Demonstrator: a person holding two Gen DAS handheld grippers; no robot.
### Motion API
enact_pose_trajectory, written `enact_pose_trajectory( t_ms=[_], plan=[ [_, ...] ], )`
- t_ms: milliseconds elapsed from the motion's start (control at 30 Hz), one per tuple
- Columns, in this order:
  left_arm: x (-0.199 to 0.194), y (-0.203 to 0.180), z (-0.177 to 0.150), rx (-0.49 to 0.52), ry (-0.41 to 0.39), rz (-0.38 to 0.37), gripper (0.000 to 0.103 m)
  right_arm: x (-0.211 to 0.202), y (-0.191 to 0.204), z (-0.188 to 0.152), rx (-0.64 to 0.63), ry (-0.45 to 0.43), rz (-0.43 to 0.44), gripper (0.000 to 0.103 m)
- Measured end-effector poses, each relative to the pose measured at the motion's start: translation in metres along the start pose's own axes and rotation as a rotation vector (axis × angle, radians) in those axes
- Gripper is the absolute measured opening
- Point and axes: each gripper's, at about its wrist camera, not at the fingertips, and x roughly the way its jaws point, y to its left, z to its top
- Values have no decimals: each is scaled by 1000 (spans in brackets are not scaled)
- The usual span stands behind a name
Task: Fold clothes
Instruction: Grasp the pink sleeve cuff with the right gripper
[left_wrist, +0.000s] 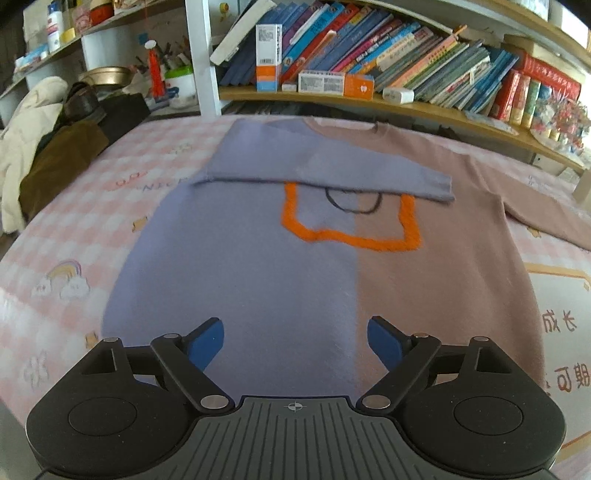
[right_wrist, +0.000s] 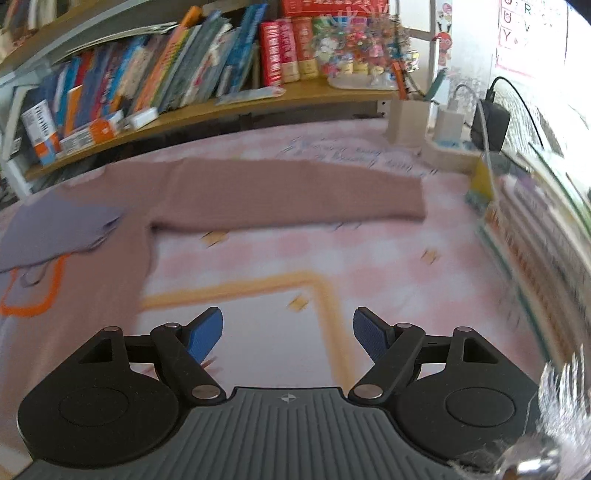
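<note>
Sweater (left_wrist: 314, 266), half lavender, half dusty brown with an orange outline, lies flat on the pink checked bedcover (left_wrist: 74, 229); its lavender sleeve (left_wrist: 325, 170) is folded across the chest, its brown sleeve (right_wrist: 295, 192) stretched right. Left gripper (left_wrist: 295, 345) and right gripper (right_wrist: 288, 334) hover spread wide, empty.

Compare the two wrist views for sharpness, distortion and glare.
Left wrist view: mostly sharp, the sweater only slightly soft, the bookshelf bowed by the fisheye lens. Right wrist view: motion-smeared, worst at the right edge, the brown sleeve soft, with bright glare in the bottom-right corner.
</note>
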Motion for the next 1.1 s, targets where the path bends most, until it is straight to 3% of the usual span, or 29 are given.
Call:
enact_pose_trajectory(
  t_ms=[300,767,933,1100],
  plan=[
    [-11,-17,-9,-35,32,90,88,49,-78,50,57,-18,-11,76],
    [-16,-23,-8,-46,63,157,88,91,-114,77,207,-7,-8,69],
    [-16,-25,-9,-43,71,166,88,98,-108,81,275,-23,124,57],
    [-18,-28,-10,-39,69,167,88,103,-99,82,326,-18,219,55]
  ],
)
